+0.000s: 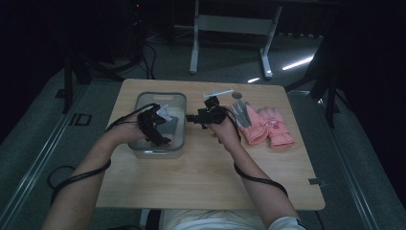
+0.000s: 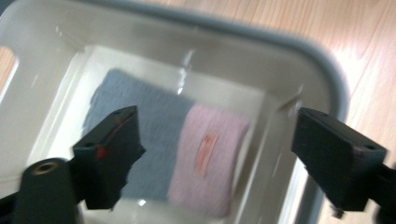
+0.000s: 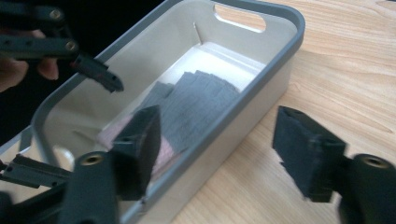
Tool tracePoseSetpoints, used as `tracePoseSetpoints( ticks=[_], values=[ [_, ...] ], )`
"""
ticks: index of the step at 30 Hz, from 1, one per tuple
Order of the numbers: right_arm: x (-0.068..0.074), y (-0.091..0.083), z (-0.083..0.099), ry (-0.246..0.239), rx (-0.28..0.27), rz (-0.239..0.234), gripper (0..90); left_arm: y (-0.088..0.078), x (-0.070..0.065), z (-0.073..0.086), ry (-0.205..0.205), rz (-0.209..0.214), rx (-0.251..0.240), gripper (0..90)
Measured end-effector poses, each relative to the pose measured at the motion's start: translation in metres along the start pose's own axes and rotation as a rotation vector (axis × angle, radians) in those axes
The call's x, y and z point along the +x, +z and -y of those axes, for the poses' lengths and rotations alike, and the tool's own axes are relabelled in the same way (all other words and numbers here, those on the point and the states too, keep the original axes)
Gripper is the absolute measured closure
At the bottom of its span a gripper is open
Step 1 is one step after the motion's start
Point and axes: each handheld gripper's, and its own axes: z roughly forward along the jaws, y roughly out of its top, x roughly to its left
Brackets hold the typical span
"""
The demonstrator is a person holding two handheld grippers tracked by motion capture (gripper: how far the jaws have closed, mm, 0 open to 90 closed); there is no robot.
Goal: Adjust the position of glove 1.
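Note:
A grey-rimmed translucent bin (image 1: 179, 98) stands on the wooden table (image 1: 201, 177). In it lies a folded cloth, grey at one end and pink at the other (image 2: 187, 144), also seen as grey folds (image 3: 196, 100). My left gripper (image 1: 155, 123) hovers over the bin, open, its jaws wide on either side of the cloth below (image 2: 215, 158). My right gripper (image 1: 207, 114) is held just right of the bin, open and empty (image 3: 219, 154), aimed across the bin's rim (image 3: 252, 88). The left gripper's jaw tip (image 3: 100, 74) shows above the bin's far side.
A pair of pink gloves (image 1: 269, 127) lies at the right of the table, with a grey glove (image 1: 241, 114) beside them. A thin white stick-like item (image 1: 218, 93) lies near the far edge. A white table frame (image 1: 230, 28) stands beyond.

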Motion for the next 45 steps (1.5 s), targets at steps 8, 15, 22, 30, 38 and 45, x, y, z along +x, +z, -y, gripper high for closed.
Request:
tracePoseSetpoints(
  ticks=[8, 15, 22, 30, 38, 45],
  values=[
    [-0.015, -0.022, 0.020, -0.010, -0.060, -0.010, 14.3, 0.005, -0.017, -0.030, -0.066, -0.047, -0.091, 1.6],
    [-0.029, -0.041, 0.031, -0.010, -0.090, -0.001, 14.8, 0.014, -0.036, -0.053, -0.052, -0.077, -0.118, 1.2],
    [-0.043, -0.068, 0.045, -0.100, -0.074, 0.092, 15.0, 0.028, -0.063, -0.075, -0.082, -0.071, -0.131, 1.2],
    [-0.062, -0.091, 0.059, -0.033, -0.087, 0.042, 12.2, 0.044, -0.096, -0.082, -0.141, -0.071, -0.174, 1.3],
    [-0.074, -0.111, 0.070, -0.045, -0.128, 0.079, 11.2, 0.066, -0.123, -0.074, -0.212, -0.070, -0.164, 1.3],
    [-0.084, -0.120, 0.077, -0.053, -0.124, 0.159, 22.5, 0.076, -0.136, -0.061, -0.252, -0.091, -0.204, 1.2]
  ],
)
